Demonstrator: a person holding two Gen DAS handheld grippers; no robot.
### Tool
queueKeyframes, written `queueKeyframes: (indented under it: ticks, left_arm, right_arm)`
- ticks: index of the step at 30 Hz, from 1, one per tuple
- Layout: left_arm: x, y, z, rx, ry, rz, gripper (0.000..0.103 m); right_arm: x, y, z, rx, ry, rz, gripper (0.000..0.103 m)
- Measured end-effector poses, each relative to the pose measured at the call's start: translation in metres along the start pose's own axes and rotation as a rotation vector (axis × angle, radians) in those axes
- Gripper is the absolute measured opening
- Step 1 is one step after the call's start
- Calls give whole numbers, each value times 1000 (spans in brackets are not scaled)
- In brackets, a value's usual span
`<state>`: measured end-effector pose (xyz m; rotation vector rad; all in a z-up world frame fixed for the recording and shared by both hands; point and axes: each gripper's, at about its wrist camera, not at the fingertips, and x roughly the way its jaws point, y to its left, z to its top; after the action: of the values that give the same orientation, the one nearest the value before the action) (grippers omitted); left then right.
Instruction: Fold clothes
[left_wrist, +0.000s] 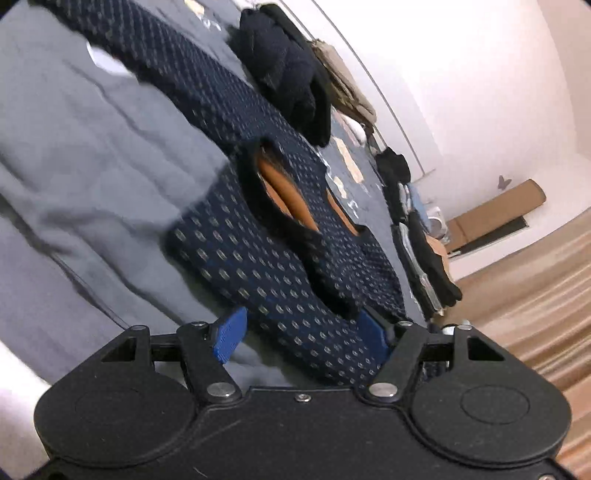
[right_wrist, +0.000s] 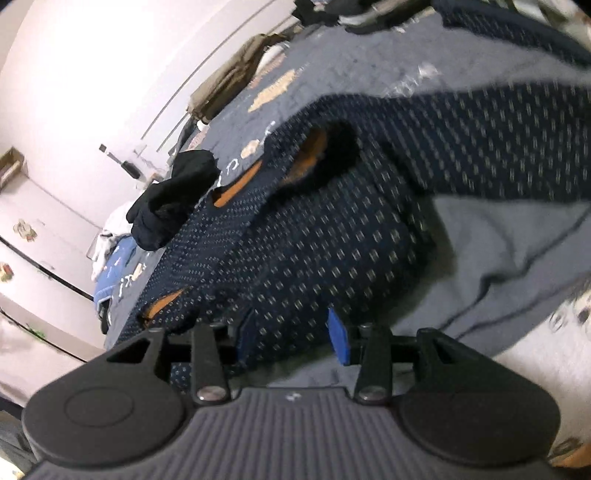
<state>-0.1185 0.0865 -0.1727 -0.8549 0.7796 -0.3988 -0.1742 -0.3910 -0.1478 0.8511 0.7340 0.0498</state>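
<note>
A navy sweater (left_wrist: 236, 243) with a small pale dot pattern and an orange lining showing at its neck opening lies spread on a grey bedcover (left_wrist: 74, 177), which carries scattered tan and white printed shapes further back. In the right wrist view the same sweater (right_wrist: 332, 236) runs from the gripper out across the bed, one sleeve stretching toward the upper right, the orange showing again at the collar and at two small gaps along its left edge. The left gripper (left_wrist: 301, 334) has its blue fingers spread, with the sweater's near edge lying between them; the fabric reaches both pads but is not pinched. The right gripper (right_wrist: 291, 334) likewise holds its fingers apart, the sweater's hem passing between them and covering much of the left pad. Beyond the sweater, a pile of black clothes (left_wrist: 284, 70) sits near the wall, with a khaki garment (left_wrist: 347, 85) just behind it. A stack of folded clothes (left_wrist: 417, 236) lines the bed's far edge. A lone black garment (right_wrist: 177, 195) rests beside the sweater, above blue fabric (right_wrist: 114, 269).
</note>
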Motion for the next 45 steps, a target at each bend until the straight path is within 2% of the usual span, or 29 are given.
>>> queueKeyframes:
  ticks: [4,8,12,13,14,15,16,22,25,27,28,29,30,33,37,45]
  left_arm:
    - [17,4,-3,-4,18,41,65]
    - [28,12,-2,-27,-7,74,64]
    - [34,17,2,-48,-26,80,55]
    - [36,17,3,-54,-28,82,48]
    - [37,18,4,-59,-31,84,33]
    - [39,19,5,-65,-33,86,25]
    - [40,20,6,-70,-36,88,21]
    - [49,25,12,-104,-51,100,25]
    - [53,28,16,-120,-59,106,33]
    - [53,26,17,-106,-93,112,33]
    - [53,25,17,-94,-114,118,29]
    - [50,25,17,-81,-136,128,16]
    - [48,25,18,-78,-149,130,13]
    - [35,23,20,-100,-180,91,8]
    - [11,9,25,-56,-220,51,7]
    - [-56,6,37,-31,-246,67,6]
  right_arm:
    - [16,-19,-4,111,21,59,43]
    - [29,-24,-4,138,9,90,43]
    - [43,-33,-3,187,-17,94,43]
    - [45,-36,-3,197,-25,94,43]
    - [46,-39,-3,203,-38,93,43]
    - [46,-40,-2,213,-54,95,43]
    - [45,-42,-1,228,-71,100,43]
    - [52,-42,-1,245,-71,96,47]
    - [55,-40,-3,236,-75,93,47]
    - [52,-42,-4,245,-94,96,41]
    - [50,-44,-5,257,-104,93,29]
    - [48,-46,-5,269,-113,90,7]
    - [46,-49,-6,284,-124,88,2]
    - [33,-54,-7,345,-159,109,2]
    - [14,-52,-16,393,-164,149,1]
    - [-9,-34,-46,379,-27,185,1]
